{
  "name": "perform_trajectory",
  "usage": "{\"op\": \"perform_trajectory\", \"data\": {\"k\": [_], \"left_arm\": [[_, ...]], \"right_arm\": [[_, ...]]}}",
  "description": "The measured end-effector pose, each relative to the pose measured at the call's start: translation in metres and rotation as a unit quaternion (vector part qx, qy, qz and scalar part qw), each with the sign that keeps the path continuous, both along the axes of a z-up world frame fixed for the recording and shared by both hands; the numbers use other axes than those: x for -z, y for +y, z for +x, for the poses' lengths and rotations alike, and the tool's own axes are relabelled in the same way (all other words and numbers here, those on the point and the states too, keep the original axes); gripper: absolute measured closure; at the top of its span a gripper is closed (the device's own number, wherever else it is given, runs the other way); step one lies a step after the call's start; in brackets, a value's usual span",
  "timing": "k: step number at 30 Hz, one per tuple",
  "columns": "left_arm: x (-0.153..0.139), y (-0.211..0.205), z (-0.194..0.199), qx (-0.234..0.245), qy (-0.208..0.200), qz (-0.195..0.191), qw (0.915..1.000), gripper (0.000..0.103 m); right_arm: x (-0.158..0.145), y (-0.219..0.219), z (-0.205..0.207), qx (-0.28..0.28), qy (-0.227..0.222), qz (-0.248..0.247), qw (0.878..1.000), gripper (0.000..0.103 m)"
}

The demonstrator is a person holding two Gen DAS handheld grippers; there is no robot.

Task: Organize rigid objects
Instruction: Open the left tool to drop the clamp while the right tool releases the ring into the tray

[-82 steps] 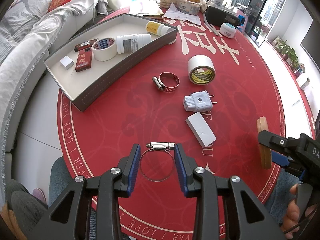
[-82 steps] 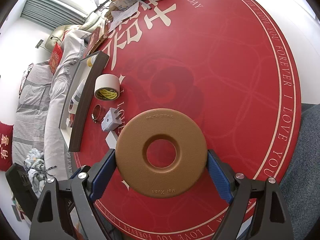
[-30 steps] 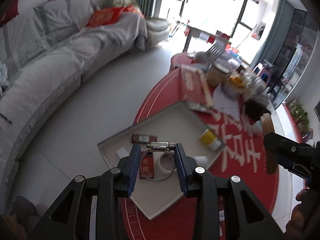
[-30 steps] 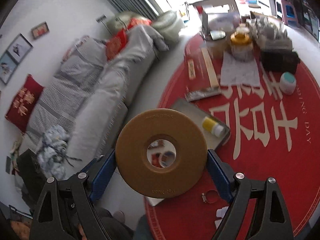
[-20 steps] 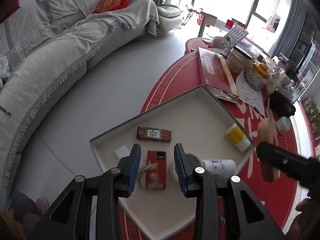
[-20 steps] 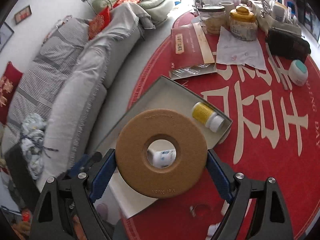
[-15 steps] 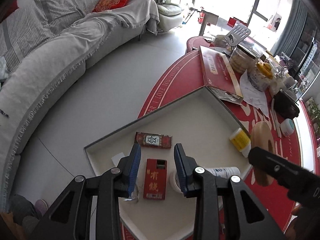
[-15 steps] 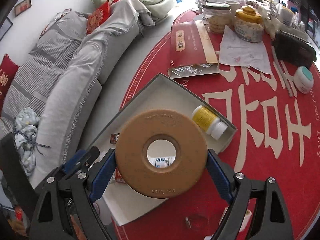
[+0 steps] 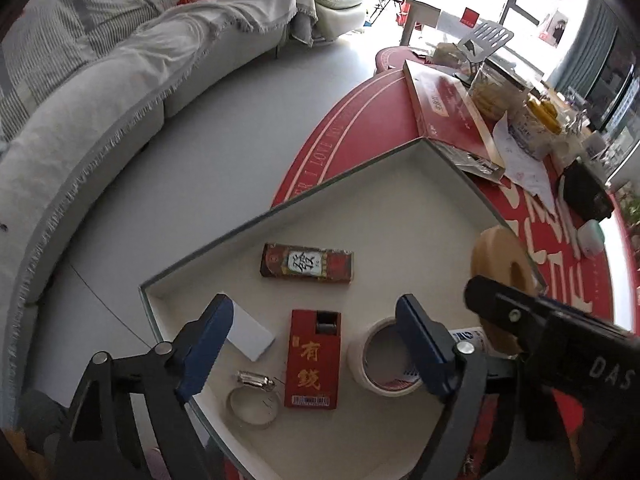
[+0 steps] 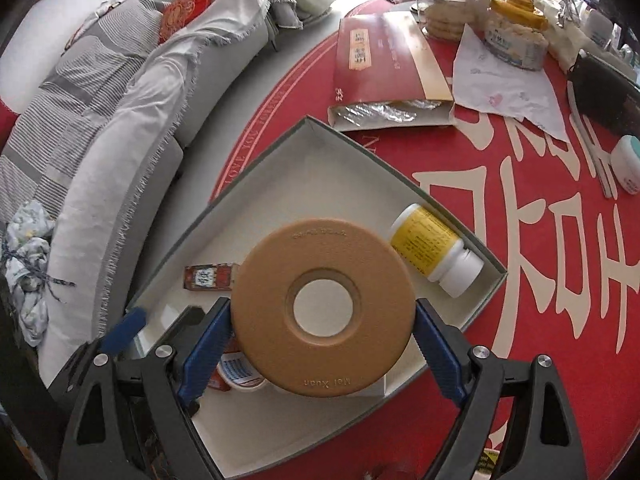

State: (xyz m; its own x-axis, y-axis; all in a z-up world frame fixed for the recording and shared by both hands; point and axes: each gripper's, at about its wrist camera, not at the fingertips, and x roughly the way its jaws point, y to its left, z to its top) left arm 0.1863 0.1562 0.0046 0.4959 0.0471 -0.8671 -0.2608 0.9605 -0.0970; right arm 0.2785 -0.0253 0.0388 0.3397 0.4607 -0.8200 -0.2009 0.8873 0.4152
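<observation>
My left gripper (image 9: 314,344) hovers over the near corner of the shallow white tray (image 9: 360,208), its jaws opening with nothing between them. The metal hose clamp (image 9: 252,400) lies on the tray floor under its left finger (image 9: 208,340). Beside the clamp are a red box (image 9: 314,360), a white tape roll (image 9: 380,360), a white card (image 9: 250,334) and a second red box (image 9: 306,262). My right gripper (image 10: 322,344) is shut on a tan disc (image 10: 272,320) with a centre hole, held low over the tray (image 10: 328,184). A yellow-labelled bottle (image 10: 432,248) lies at the tray's right wall.
The tray sits at the edge of a round red table (image 10: 540,280) next to a grey sofa (image 10: 120,100). Behind the tray lie a flat red packet (image 10: 384,56), jars (image 10: 516,36), a paper sheet (image 10: 508,84), a black pouch (image 10: 608,92) and a small white jar (image 10: 628,164).
The left jaws have spread wide and the hose clamp now lies in the tray. Both grippers have come down closer to the tray, the right one still carrying the disc.
</observation>
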Motion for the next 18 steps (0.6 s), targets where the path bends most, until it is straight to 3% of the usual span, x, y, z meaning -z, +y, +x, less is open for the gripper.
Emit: {"op": "perform_trajectory", "data": {"k": [2, 3, 11, 15, 18], "left_arm": [[-0.002, 0.002, -0.005, -0.008, -0.003, 0.007, 0.9999, 0.000], [-0.003, 0.002, -0.008, -0.010, -0.008, 0.009, 0.9999, 0.000], [-0.012, -0.015, -0.034, 0.013, -0.006, 0.013, 0.9998, 0.000], [-0.016, -0.034, -0.059, 0.036, -0.002, 0.012, 0.9993, 0.000], [-0.015, -0.055, -0.077, 0.065, 0.004, 0.038, 0.9972, 0.000]], "right_arm": [[0.003, -0.004, 0.000, -0.002, 0.010, 0.017, 1.000, 0.007], [0.001, -0.006, -0.001, 0.002, 0.005, 0.026, 1.000, 0.000], [-0.020, -0.037, -0.026, 0.020, -0.019, 0.063, 0.998, 0.000], [-0.016, -0.071, -0.055, 0.044, 0.004, 0.075, 0.996, 0.000], [-0.006, -0.100, -0.086, 0.063, 0.022, 0.082, 0.994, 0.000]]}}
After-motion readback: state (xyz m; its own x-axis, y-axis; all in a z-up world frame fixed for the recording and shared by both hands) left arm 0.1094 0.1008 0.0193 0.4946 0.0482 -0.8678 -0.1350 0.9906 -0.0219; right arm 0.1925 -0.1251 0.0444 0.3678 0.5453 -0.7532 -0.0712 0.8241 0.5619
